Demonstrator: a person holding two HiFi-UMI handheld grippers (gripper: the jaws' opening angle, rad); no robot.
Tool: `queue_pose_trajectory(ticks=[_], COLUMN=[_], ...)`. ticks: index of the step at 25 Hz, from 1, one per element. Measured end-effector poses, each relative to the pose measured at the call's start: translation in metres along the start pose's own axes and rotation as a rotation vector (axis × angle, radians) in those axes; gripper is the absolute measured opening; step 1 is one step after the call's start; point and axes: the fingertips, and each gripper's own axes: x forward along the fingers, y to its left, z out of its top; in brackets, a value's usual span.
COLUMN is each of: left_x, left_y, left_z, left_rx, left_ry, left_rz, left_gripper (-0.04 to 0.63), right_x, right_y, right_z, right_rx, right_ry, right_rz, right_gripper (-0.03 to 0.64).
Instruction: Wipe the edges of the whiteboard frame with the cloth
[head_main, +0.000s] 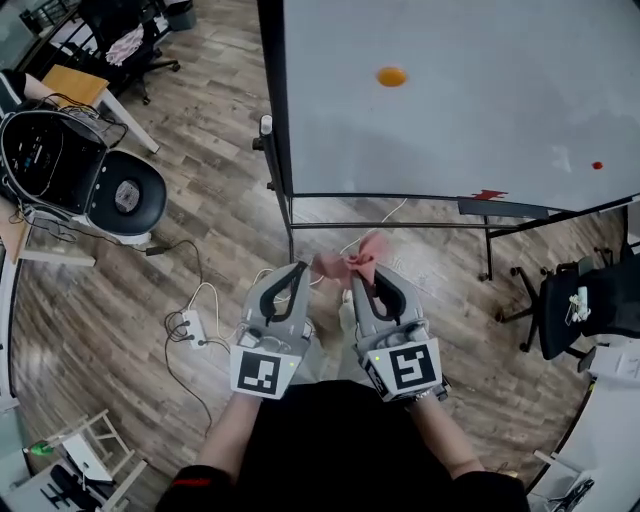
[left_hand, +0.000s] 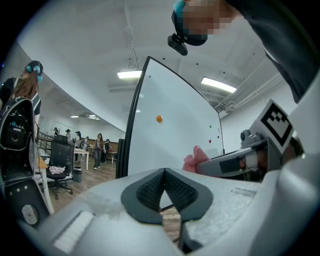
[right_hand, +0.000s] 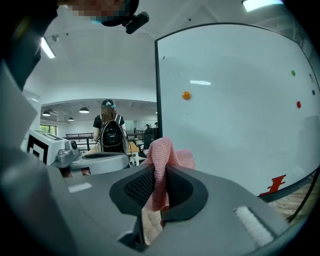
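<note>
Jaws on the left gripper (left_hand: 163, 174) are pressed together with nothing between them. In the head view that gripper (head_main: 299, 269) hangs low in front of the person, beside its partner. The pink cloth (head_main: 366, 249) is just to its right, bunched up and sticking out past the tips of the right gripper (head_main: 362, 273). The right gripper view shows that gripper (right_hand: 159, 175) clamped on a narrow fold of the cloth (right_hand: 163, 150), with most of the fabric puffed above the pads.

Both grippers are well short of the whiteboard frame (head_main: 271, 95), and nothing touches its dark left edge or its bottom rail (head_main: 380, 196), so to my eye no wiping is under way.

The thin pinch worries me most. Dragging it along the frame could pull the cloth free, or fold it back so hard plastic scrapes the edge instead. The tuft is small, so a slightly wrong angle would bring a jaw to the frame first.

Farther right, straying inward off the frame could smear the red marks (head_main: 596, 165) on the board or nudge the orange dot (head_main: 391, 76). A firm push might also shift the stand, and a white cable (head_main: 395, 212) lies on the floor right beneath it.
</note>
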Motion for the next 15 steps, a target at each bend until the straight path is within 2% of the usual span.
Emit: queue_pose_trajectory(ticks=[7,15], left_x=[0.011,0.015], left_y=[0.017,0.035], left_z=[0.003,0.003], left_rx=[0.003,-0.004], left_ry=[-0.018,-0.005], left_rz=[0.088,0.176], left_gripper=[0.0,0.0], right_x=[0.052,0.099], right_y=[-0.007,-0.009], right_z=[-0.027,-0.047], right_rx=[0.033,0.045], right_ry=[0.076,0.135], right_rz=[0.09,0.14], right_gripper=[0.049,0.049])
